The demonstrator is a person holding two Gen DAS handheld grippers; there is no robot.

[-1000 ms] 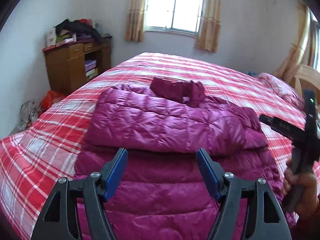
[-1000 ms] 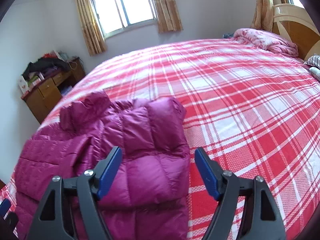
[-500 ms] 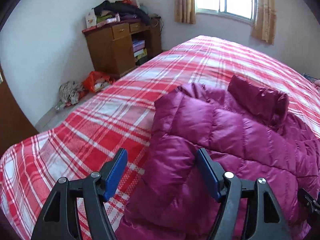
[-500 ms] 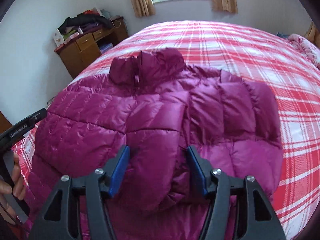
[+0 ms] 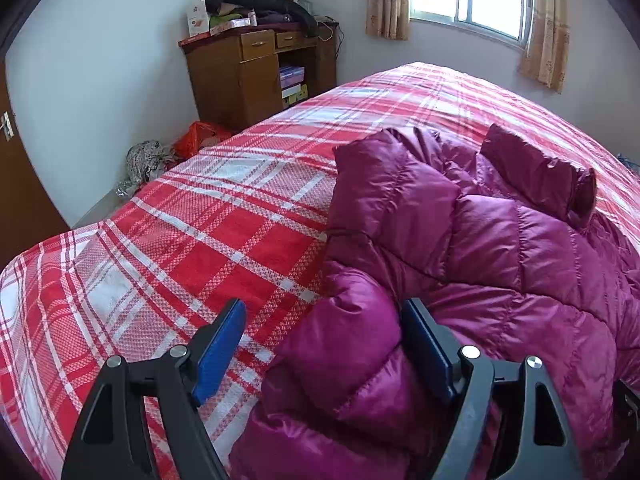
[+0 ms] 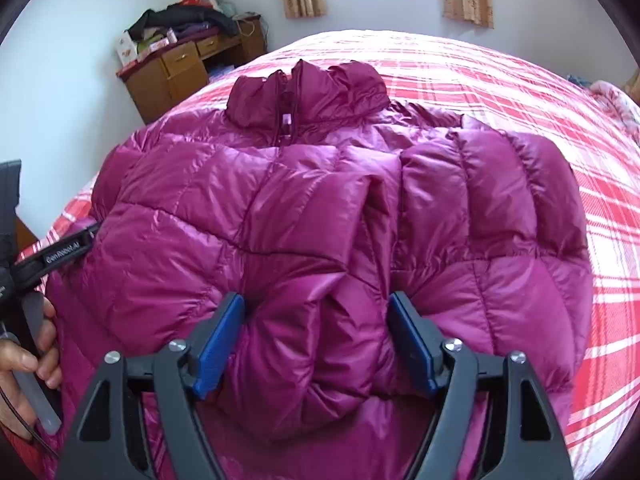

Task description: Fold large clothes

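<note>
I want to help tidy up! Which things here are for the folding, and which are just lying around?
For the folding:
- puffy magenta jacket, spread on the bed
- left gripper over the jacket's edge, fingers apart
- right gripper, fingers apart around a puffy fold

Just lying around:
- plaid bedspread
- wooden cabinet with clothes piled on top
- red bag on the floor
- curtains

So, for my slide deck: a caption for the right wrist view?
Right gripper open astride a fold of magenta puffer jacket on a red plaid bed.
</note>
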